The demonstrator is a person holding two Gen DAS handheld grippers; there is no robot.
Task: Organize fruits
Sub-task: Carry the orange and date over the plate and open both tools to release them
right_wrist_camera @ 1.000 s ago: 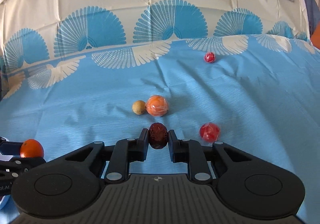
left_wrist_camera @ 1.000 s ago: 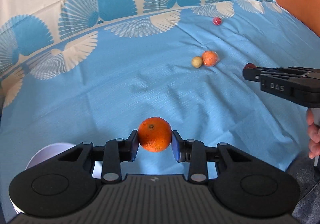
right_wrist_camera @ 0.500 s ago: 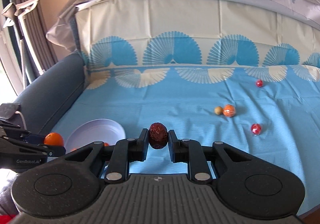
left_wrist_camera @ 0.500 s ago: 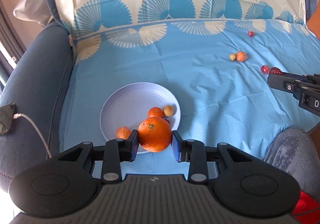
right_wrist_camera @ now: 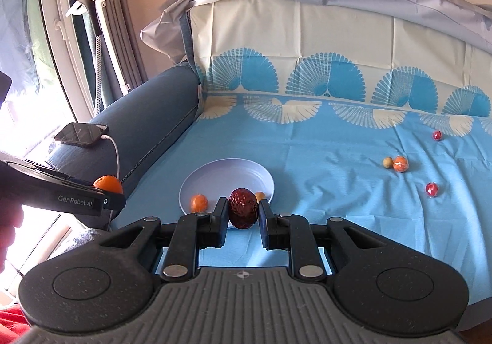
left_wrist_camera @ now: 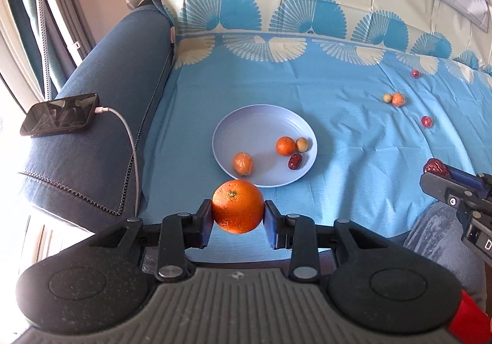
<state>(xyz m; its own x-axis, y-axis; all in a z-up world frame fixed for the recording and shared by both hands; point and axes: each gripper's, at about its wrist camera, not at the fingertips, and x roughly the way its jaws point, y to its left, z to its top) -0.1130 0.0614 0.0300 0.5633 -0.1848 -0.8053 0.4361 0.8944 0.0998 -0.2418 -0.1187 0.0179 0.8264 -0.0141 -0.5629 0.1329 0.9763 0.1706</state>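
Note:
My left gripper (left_wrist_camera: 237,211) is shut on a large orange (left_wrist_camera: 237,205), held in the air just in front of the near rim of a pale lavender plate (left_wrist_camera: 246,125). On the plate lie a small orange (left_wrist_camera: 285,146), a wrapped orange fruit (left_wrist_camera: 243,163), a tan round fruit (left_wrist_camera: 302,144) and a dark red date (left_wrist_camera: 295,162). My right gripper (right_wrist_camera: 242,212) is shut on a dark red date (right_wrist_camera: 242,211), above the plate's (right_wrist_camera: 221,173) near edge. In the left wrist view that right gripper (left_wrist_camera: 438,172) shows at the right edge with its date (left_wrist_camera: 435,166).
Loose on the blue sheet to the right lie a tan fruit (left_wrist_camera: 386,97), a wrapped orange fruit (left_wrist_camera: 397,99) and two red wrapped fruits (left_wrist_camera: 426,121) (left_wrist_camera: 415,73). A phone (left_wrist_camera: 60,114) on a white cable (left_wrist_camera: 129,141) rests on the blue sofa armrest (left_wrist_camera: 101,116) at the left.
Both grippers have risen and swung left with their fruit, away from the loose fruits. The plate, the armrest and the phone have come into view.

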